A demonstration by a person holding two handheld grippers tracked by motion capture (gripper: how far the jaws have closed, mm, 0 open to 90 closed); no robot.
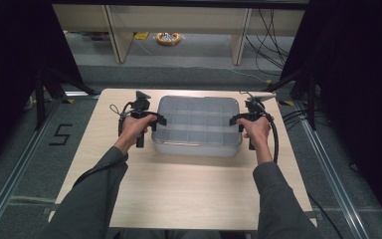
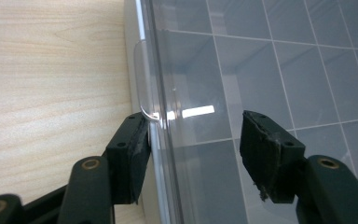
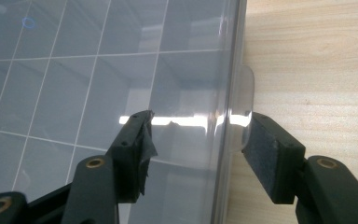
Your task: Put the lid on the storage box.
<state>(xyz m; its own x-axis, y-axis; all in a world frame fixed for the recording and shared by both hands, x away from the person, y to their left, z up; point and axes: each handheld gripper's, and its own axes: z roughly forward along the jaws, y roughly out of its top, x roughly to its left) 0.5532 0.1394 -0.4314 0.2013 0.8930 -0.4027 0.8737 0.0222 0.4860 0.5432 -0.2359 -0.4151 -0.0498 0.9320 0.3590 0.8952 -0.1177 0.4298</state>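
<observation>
A clear plastic compartment box (image 1: 197,124) with its lid down lies in the middle of the wooden table (image 1: 189,184). My left gripper (image 1: 155,121) is at the box's left end. In the left gripper view its jaws (image 2: 198,126) straddle the box's edge (image 2: 270,70): the outer pad rests against the small clear tab (image 2: 142,79) and the inner pad hovers over the lid. My right gripper (image 1: 236,121) is at the right end. Its jaws (image 3: 200,122) straddle that edge the same way, with the outer pad by the tab (image 3: 246,93) and the inner one over the lid (image 3: 98,70).
The person's forearms reach in from the bottom of the high view. Bare tabletop lies in front of the box. Beyond the table stand desk legs and a yellow cable coil (image 1: 168,38) on the floor. Black curtains flank both sides, and cables run along the floor at right (image 1: 298,117).
</observation>
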